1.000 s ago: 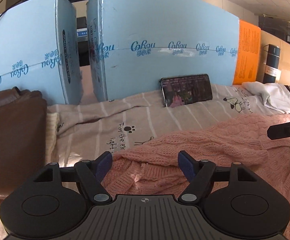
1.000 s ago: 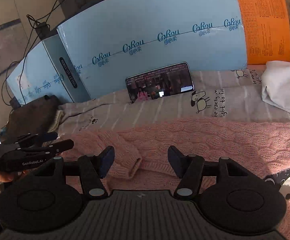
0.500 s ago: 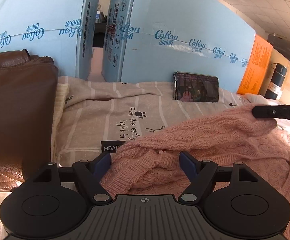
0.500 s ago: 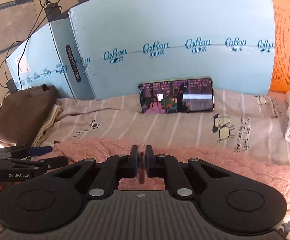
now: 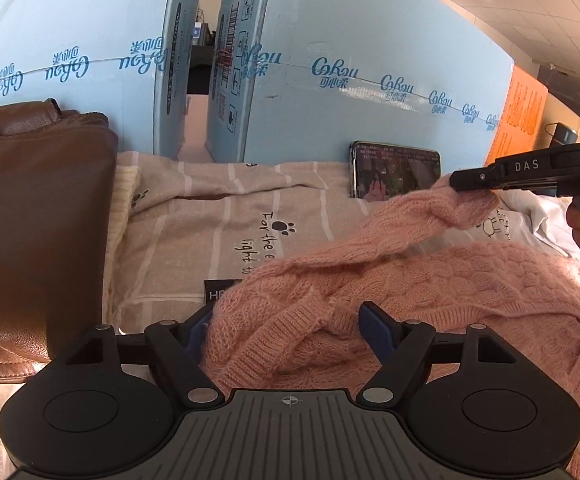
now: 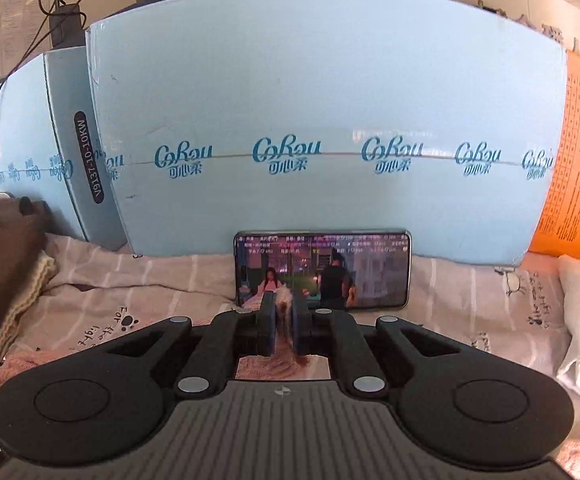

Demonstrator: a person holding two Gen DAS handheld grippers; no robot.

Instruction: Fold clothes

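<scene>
Pink cable-knit sweater (image 5: 430,280) sprawls across a striped bedsheet (image 5: 218,224), one sleeve lifted toward two o'clock, pinched in the right gripper (image 6: 284,320). Left gripper (image 5: 286,328), fingers spread, straddles bunched knit at six o'clock; a phone (image 6: 322,270) leans behind.

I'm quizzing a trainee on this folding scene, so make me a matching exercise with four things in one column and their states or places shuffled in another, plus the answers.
Things:
1. left hand-held gripper
2. right hand-held gripper
3. phone
4. brown jacket

States or places:
A. leaning against the blue box, screen lit
B. open around bunched pink sweater
C. piled at the left of the bed
D. shut on a pinch of sweater

Pairs: 1-B, 2-D, 3-A, 4-C
</scene>
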